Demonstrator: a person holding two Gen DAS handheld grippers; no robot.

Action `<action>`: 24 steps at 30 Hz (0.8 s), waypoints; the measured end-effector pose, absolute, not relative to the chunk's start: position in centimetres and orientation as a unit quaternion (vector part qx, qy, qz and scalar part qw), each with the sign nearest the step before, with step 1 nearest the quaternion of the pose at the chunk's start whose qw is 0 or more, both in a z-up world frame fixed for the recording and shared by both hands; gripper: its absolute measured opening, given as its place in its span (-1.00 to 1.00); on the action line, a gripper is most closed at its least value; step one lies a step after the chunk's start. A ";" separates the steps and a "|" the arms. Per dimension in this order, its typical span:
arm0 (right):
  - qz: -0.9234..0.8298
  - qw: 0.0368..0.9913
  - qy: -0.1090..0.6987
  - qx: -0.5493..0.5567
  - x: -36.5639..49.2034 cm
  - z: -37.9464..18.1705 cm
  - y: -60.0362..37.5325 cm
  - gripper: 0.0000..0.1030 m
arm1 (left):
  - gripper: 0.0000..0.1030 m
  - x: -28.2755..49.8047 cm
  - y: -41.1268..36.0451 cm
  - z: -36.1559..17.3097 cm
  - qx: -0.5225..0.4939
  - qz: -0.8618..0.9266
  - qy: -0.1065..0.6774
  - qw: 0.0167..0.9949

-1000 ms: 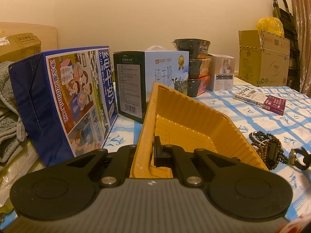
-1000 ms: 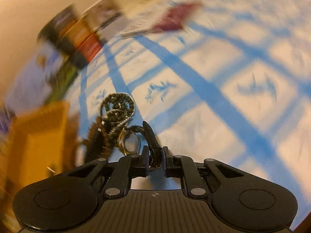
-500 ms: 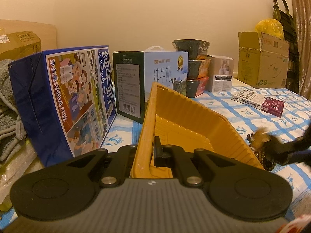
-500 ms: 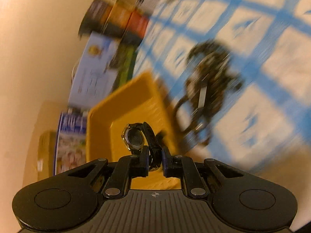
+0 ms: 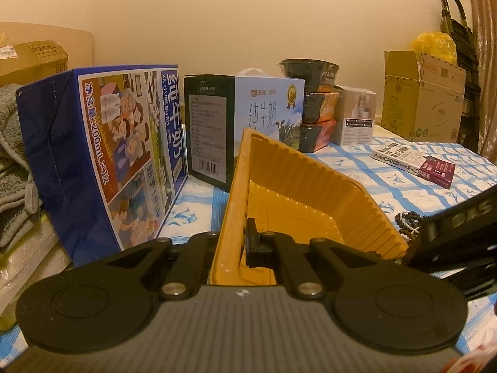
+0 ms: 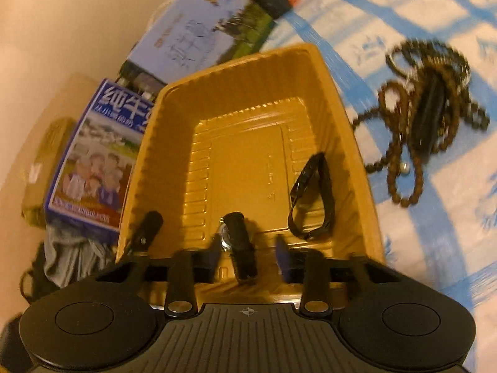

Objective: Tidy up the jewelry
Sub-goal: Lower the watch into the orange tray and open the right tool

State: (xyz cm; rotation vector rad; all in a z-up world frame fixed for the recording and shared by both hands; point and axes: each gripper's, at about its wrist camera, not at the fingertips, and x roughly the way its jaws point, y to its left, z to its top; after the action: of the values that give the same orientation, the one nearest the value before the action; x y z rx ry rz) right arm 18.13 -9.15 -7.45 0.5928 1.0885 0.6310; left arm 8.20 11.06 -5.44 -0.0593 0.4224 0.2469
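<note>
A yellow ribbed tray (image 6: 254,143) stands on the blue-checked cloth. My left gripper (image 5: 243,242) is shut on the tray's near rim (image 5: 230,205); its fingertip (image 6: 148,228) also shows in the right wrist view. My right gripper (image 6: 248,258) hangs over the tray's near end, its jaws opening. A black-strapped watch (image 6: 240,245) is between them, and neither pad touches it. A second black band (image 6: 312,199) lies on the tray floor at the right. A tangle of brown bead strings (image 6: 428,118) lies on the cloth right of the tray, and a part of these beads (image 5: 407,219) shows past the tray wall.
Two milk cartons (image 5: 102,155) (image 5: 242,118) stand behind and left of the tray. Stacked food bowls (image 5: 313,105), a small white box (image 5: 357,118) and a cardboard box (image 5: 419,105) line the back. Books (image 5: 416,161) lie at the right. Grey cloth (image 5: 12,143) lies at the far left.
My right gripper has carried the watch from beside the bead pile to above the tray, and its jaws have parted off the strap. It now enters the left wrist view. The left gripper has not moved.
</note>
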 end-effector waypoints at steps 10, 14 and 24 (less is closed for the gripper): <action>0.263 0.850 0.429 0.158 15.3 -5.0 -14.0 -0.02 | -0.92 8.0 10.7 -5.5 -0.024 0.125 0.207 0.970; 0.215 0.877 0.413 0.120 15.2 -5.2 -16.8 -0.02 | -0.92 8.1 10.5 -5.4 -0.021 0.125 0.207 0.970; 0.148 0.896 0.411 0.075 16.6 -7.8 -20.7 -0.18 | -0.93 8.0 10.5 -5.4 -0.017 0.125 0.208 0.970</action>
State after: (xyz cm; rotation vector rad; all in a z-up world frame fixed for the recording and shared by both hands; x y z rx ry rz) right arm 16.58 -20.69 -7.83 0.1562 0.8518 0.3069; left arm 7.97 10.47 -5.40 -0.0353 0.4199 0.2524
